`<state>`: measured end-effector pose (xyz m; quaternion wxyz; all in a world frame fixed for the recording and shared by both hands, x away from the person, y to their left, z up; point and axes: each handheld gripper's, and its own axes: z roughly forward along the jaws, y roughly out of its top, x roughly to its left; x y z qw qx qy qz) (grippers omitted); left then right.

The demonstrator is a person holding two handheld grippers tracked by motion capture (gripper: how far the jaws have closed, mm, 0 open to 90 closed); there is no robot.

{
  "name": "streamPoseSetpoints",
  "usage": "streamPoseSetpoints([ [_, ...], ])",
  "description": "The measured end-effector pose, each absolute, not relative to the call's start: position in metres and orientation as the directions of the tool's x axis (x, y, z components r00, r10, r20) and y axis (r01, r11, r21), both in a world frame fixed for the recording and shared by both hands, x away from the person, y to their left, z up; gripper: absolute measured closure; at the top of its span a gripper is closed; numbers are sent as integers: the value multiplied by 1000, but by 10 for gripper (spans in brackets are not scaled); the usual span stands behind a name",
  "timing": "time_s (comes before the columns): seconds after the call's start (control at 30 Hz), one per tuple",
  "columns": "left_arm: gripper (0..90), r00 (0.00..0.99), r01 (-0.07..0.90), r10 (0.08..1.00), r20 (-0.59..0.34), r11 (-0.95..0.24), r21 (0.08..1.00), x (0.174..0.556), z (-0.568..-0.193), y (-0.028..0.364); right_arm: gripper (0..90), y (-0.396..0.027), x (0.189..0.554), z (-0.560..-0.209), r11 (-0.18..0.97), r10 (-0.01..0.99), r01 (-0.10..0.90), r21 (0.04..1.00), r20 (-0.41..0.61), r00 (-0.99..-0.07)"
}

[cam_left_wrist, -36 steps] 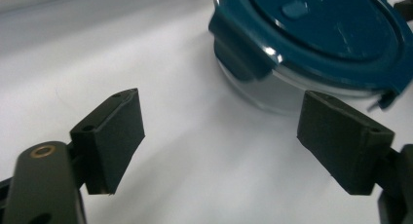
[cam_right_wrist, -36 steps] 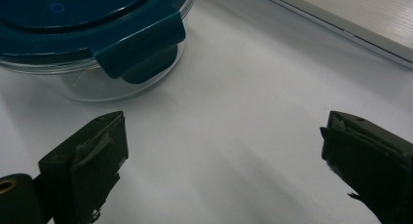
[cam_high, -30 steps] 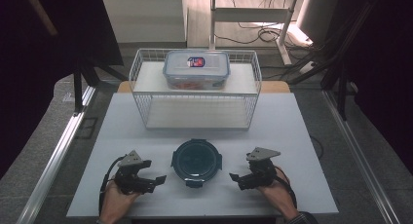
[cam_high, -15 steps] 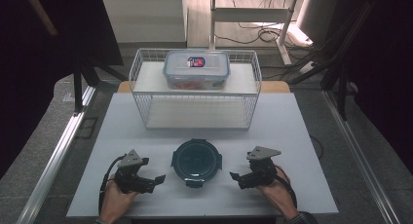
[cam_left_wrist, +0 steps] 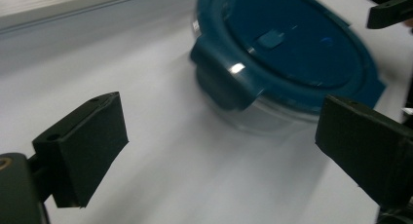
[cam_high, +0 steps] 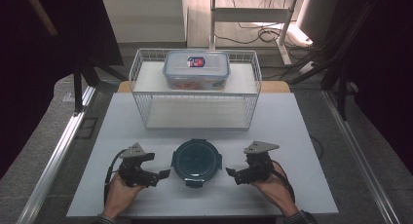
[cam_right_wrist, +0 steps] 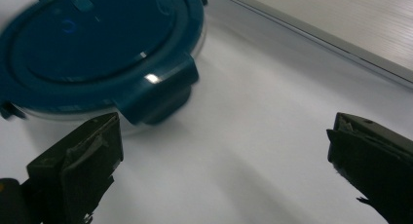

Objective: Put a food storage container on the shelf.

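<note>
A round container (cam_high: 197,159) with a dark blue clip-on lid sits on the white table (cam_high: 292,126), near the person's edge and midway between the two grippers. The left gripper (cam_high: 164,174) lies low over the table just to the container's left, held in the person's left hand (cam_high: 121,194), its tips aimed at the container but apart from it. Its jaws have just been opening and now stand wide — in the left gripper view the two black pads are far apart with bare table between them, and one of the lid's side clips (cam_left_wrist: 221,70) lies ahead of the gap, untouched. The right gripper (cam_high: 230,172) mirrors it on the container's other side, held in the right hand (cam_high: 272,189), tips close to the rim without touching. Its jaws are also spread wide with nothing between them — the right gripper view shows another blue clip (cam_right_wrist: 160,90) just past the left pad. Farther back on the table stands a white wire basket (cam_high: 195,90), and on its upper shelf rests a rectangular clear box (cam_high: 197,69) with a labelled lid, well apart from both grippers.
</note>
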<state>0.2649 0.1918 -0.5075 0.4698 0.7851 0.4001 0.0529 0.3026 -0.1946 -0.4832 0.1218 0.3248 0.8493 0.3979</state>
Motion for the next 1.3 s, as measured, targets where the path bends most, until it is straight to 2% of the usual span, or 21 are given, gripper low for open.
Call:
streamPoseSetpoints([
  [0.3, 53, 720, 571, 626, -300, -288, 769, 291, -497, 172, 0, -173, 311, -469, 482, 614, 484, 730, 114, -781],
  [0.4, 66, 737, 570, 599, -311, -304, 763, 301, -494, 161, 29, -163, 318, -467, 478, 596, 489, 730, 140, -791],
  [0.67, 94, 730, 651, 528, -435, -341, 678, 310, -515, 162, 93, -151, 333, -486, 458, 563, 599, 657, 307, -767],
  [0.73, 160, 717, 671, 514, -470, -327, 666, 309, -516, 164, 137, -153, 335, -492, 449, 542, 639, 624, 379, -750],
  [0.83, 189, 688, 701, 524, -501, -302, 647, 307, -515, 166, 225, -154, 335, -496, 446, 509, 682, 580, 463, -726],
  [0.97, 278, 671, 717, 517, -531, -270, 643, 300, -516, 174, 297, -155, 332, -492, 442, 520, 685, 579, 457, -722],
  [1.0, 338, 667, 720, 516, -538, -257, 645, 296, -516, 177, 334, -158, 330, -490, 429, 518, 691, 582, 468, -716],
  [1.03, 338, 665, 720, 513, -542, -249, 648, 294, -516, 179, 377, -161, 329, -490, 417, 513, 694, 587, 479, -712],
  [1.13, 448, 639, 738, 503, -581, -188, 649, 286, -516, 185, 485, -169, 325, -487, 361, 514, 729, 581, 528, -676],
  [1.3, 528, 631, 735, 495, -597, -137, 664, 274, -514, 188, 533, -173, 313, -482, 345, 520, 731, 589, 528, -671],
])
